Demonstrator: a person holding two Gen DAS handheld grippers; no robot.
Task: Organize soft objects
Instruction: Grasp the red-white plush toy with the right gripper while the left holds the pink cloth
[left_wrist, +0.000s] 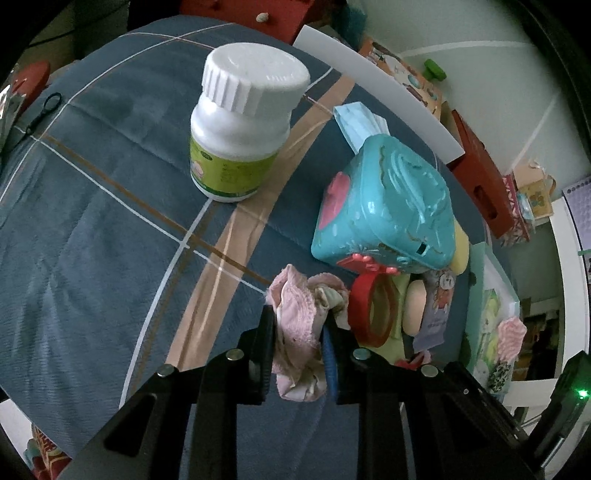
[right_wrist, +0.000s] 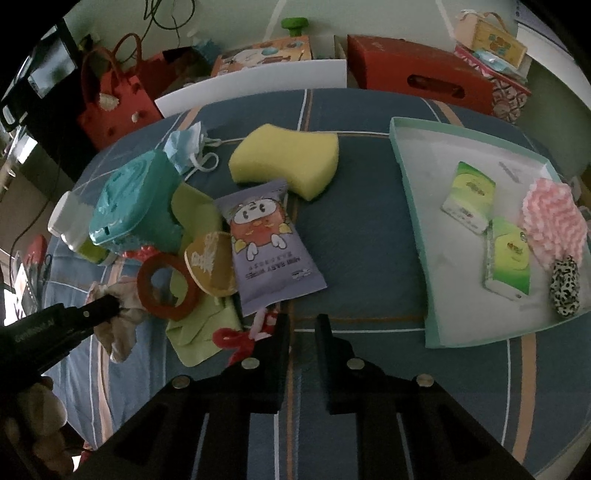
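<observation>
Soft objects sorted: tray at right holds two tissue packs, pink puff, spotted scrunchie.
Left to sort: sponge, wipes pack, green cloth, face mask.
Pink cloth: clenched in left gripper, near the pile's left edge.
Right gripper: hovers low mid-bed, jaws slightly apart, holding nothing.

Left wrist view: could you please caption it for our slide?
Left gripper clamps a pink cloth over the plaid bedspread, beside a white bottle.

Yellow sponge beside wipes pack
</observation>
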